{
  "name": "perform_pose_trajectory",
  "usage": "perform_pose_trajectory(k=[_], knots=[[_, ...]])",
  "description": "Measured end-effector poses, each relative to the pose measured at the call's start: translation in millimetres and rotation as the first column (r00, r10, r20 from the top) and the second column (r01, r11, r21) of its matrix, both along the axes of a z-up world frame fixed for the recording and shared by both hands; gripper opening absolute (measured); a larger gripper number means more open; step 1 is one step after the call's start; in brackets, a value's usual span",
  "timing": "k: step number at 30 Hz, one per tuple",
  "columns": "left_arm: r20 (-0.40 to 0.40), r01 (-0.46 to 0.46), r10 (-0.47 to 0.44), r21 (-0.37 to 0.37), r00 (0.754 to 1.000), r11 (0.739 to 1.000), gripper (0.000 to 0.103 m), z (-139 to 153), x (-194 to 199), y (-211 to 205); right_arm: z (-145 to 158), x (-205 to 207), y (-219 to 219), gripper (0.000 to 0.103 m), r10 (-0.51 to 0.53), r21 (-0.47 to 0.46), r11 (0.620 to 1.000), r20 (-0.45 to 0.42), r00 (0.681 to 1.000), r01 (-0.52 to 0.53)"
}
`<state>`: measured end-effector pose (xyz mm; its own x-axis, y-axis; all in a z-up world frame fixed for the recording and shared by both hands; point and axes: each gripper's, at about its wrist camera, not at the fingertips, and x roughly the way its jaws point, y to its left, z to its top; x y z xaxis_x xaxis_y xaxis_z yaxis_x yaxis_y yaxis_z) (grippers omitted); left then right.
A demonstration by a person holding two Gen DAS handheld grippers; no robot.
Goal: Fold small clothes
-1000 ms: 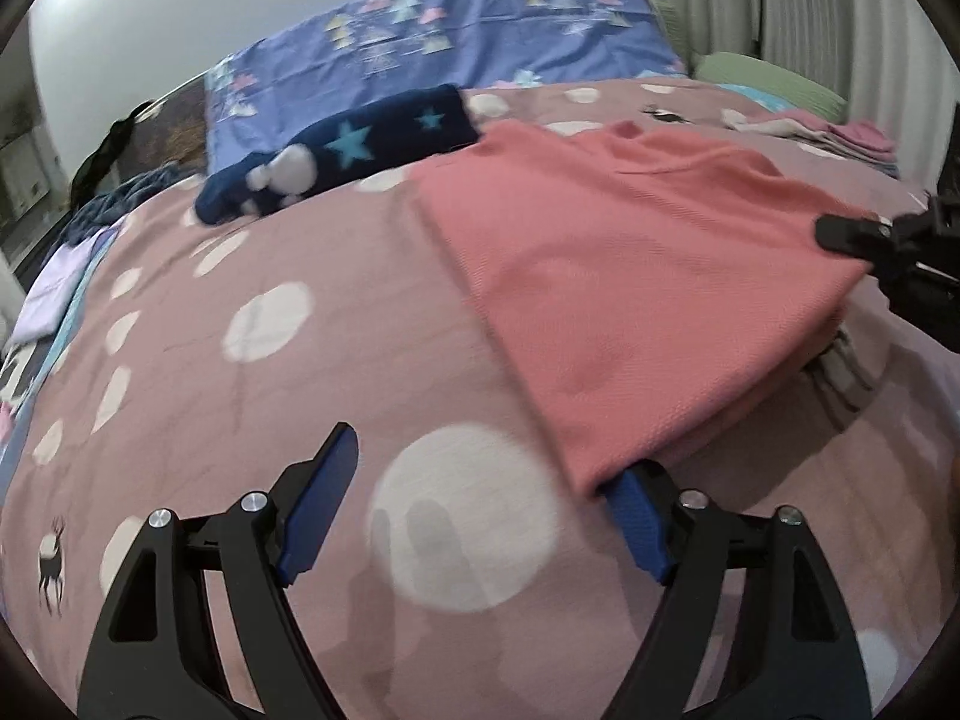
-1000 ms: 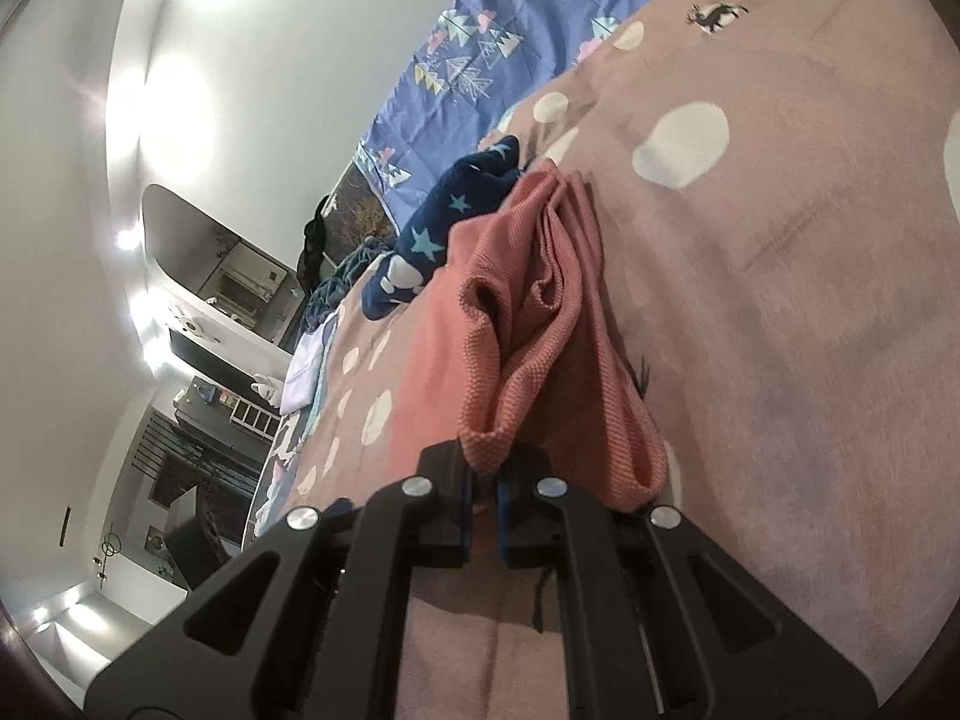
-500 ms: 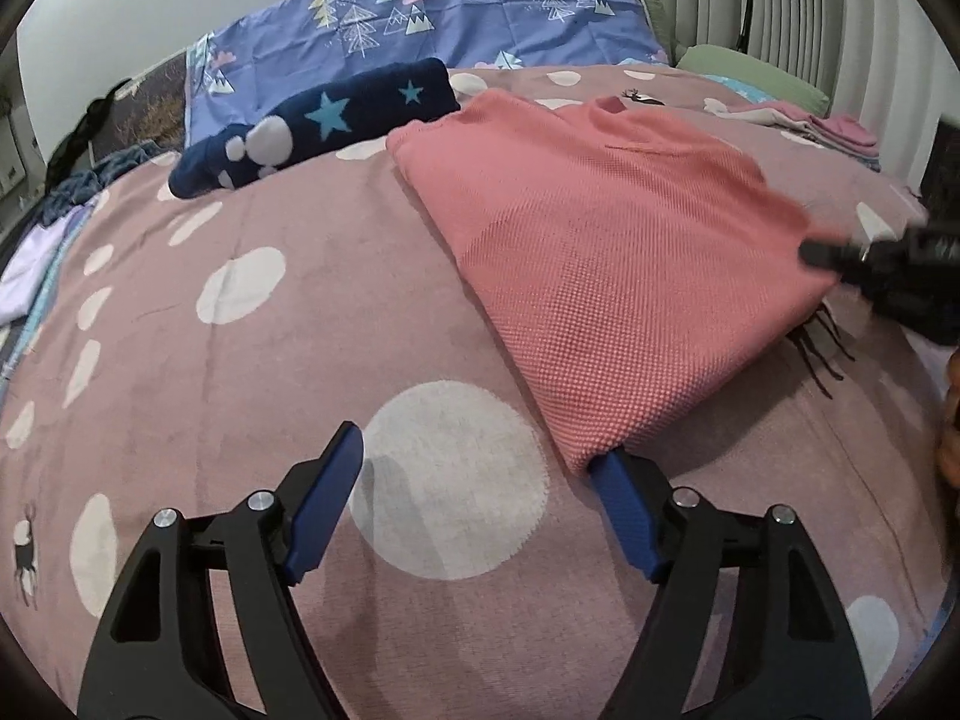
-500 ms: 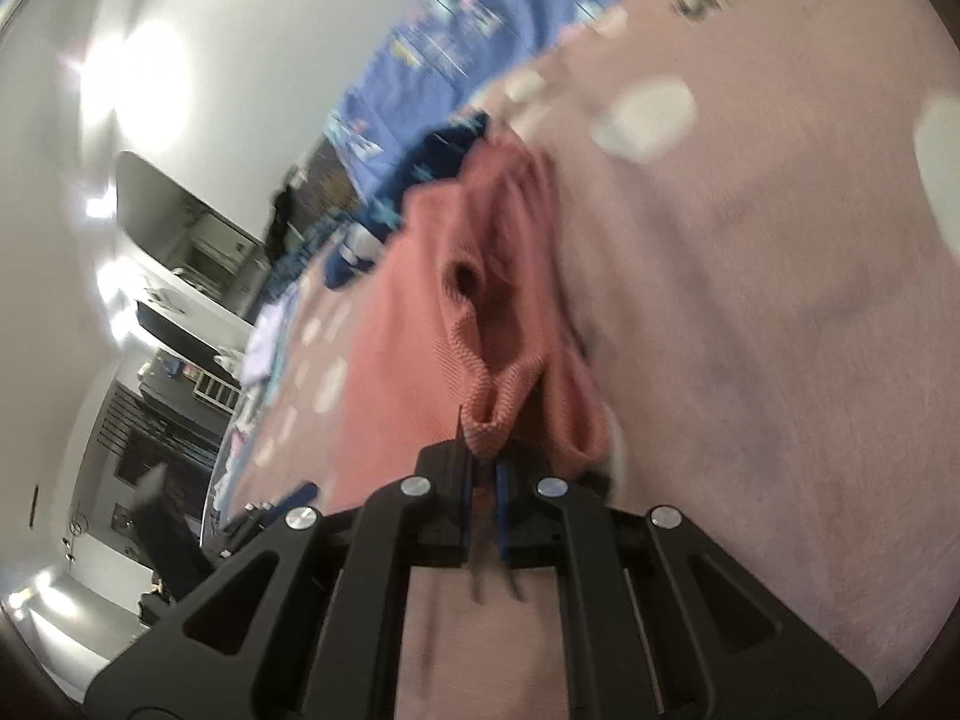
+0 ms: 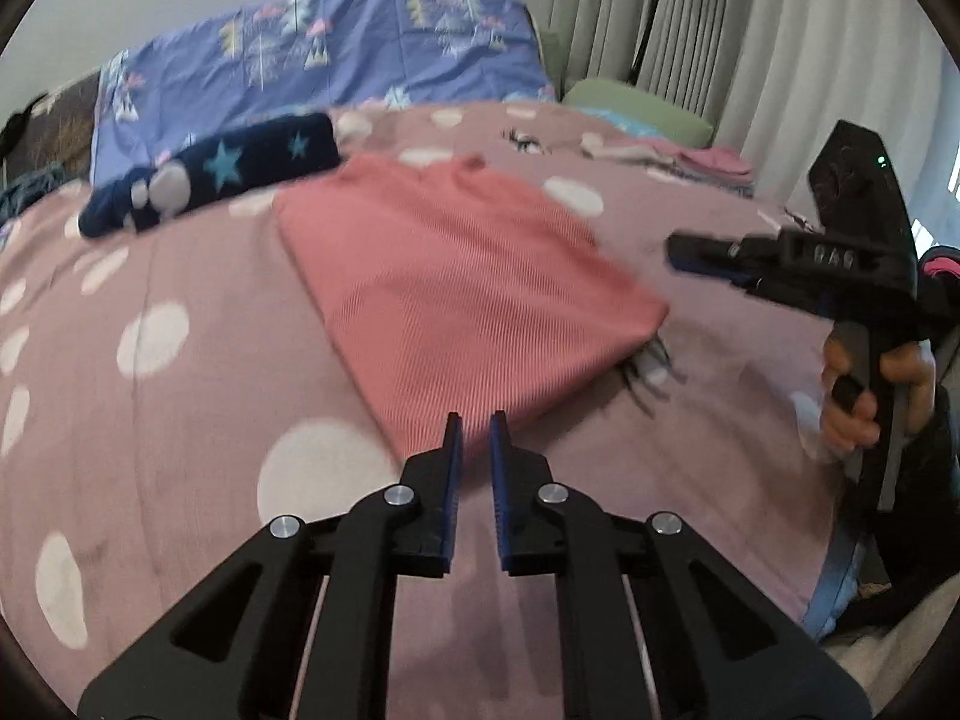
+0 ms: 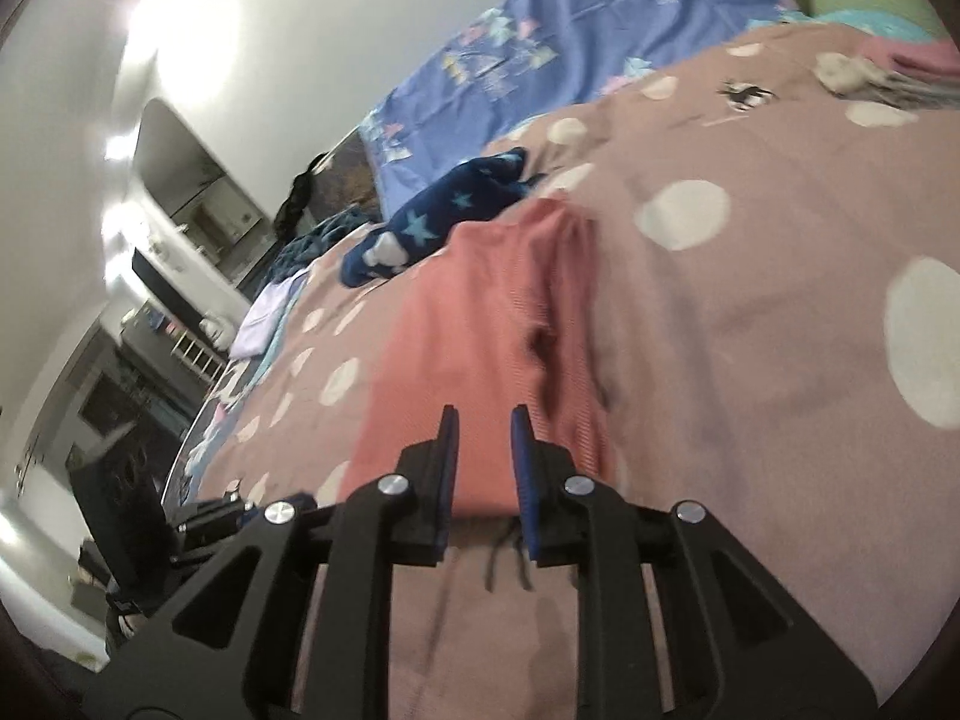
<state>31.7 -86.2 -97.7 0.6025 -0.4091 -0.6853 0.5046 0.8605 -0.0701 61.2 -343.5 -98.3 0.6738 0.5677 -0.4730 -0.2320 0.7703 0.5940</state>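
Observation:
A salmon-pink knit garment [image 5: 456, 288] lies folded flat on the dotted mauve bedspread [image 5: 180, 420]; it also shows in the right wrist view [image 6: 480, 324]. Dark drawstrings [image 5: 651, 369] stick out from under its near right corner. My left gripper [image 5: 472, 438] is just short of the garment's near edge, its jaws nearly closed with a narrow gap and nothing between them. My right gripper [image 6: 484, 438] is slightly open and empty, just in front of the garment's near edge. It shows in the left wrist view [image 5: 690, 252] to the right of the garment, clear of it.
A navy star-patterned item [image 5: 210, 177] lies behind the garment. A blue tree-print pillow [image 5: 324, 54] is at the headboard. Folded pink and white clothes [image 5: 690, 159] and a green pillow [image 5: 636, 105] sit at the far right near the curtains. A lilac cloth [image 6: 264, 318] lies at the bed's left side.
My right gripper has let go of the pink garment's corner and pulled back from it. My left gripper's jaws have closed from wide open to a narrow gap. The garment now lies flat.

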Motion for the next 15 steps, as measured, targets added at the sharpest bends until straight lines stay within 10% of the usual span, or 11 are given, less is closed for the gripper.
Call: perform_pose_trajectory(k=[9,15], knots=[[-0.088,-0.07,0.069,0.0,0.994,0.998,0.014,-40.4,30.2,-1.8,-41.1,15.0,12.7,0.002,-0.058,-0.159,0.987,-0.133,0.989,0.036],[-0.088,-0.067,0.067,-0.006,0.994,0.998,0.014,-43.4,30.9,-1.3,-17.1,5.0,11.9,0.037,-0.019,-0.116,0.993,-0.032,0.999,0.016]])
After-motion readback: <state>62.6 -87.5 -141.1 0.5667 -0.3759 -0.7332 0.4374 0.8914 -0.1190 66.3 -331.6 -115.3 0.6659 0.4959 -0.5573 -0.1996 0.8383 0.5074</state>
